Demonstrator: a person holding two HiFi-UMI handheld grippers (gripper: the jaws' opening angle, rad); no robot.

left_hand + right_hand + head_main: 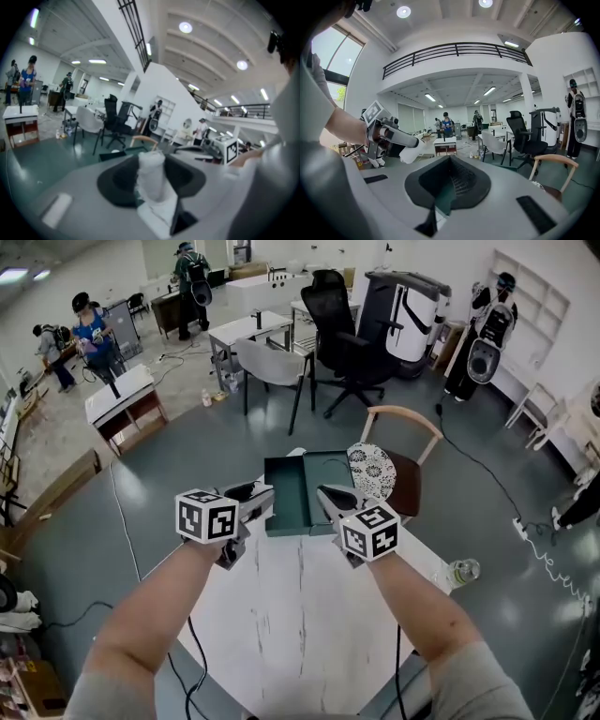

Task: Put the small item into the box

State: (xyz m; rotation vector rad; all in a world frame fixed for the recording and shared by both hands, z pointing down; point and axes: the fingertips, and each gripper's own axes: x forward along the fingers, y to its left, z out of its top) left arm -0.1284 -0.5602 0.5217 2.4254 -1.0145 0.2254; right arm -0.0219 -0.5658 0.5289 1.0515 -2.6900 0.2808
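Observation:
An open dark green box (292, 498) lies at the far edge of the white marble table (300, 615). My left gripper (261, 502) hovers just left of the box, shut on a small white cloth-like item (267, 493). In the left gripper view the white item (152, 180) stands upright between the jaws. The right gripper view shows the left gripper (415, 146) with the item (410, 153) sticking out at its tip. My right gripper (330, 501) hovers at the box's near right corner, jaws together, with nothing in them.
A wooden chair (405, 418) with a round patterned cushion (373, 470) stands right behind the box. A water bottle (461, 571) lies on the floor to the right. Office chairs, desks and several people are farther back.

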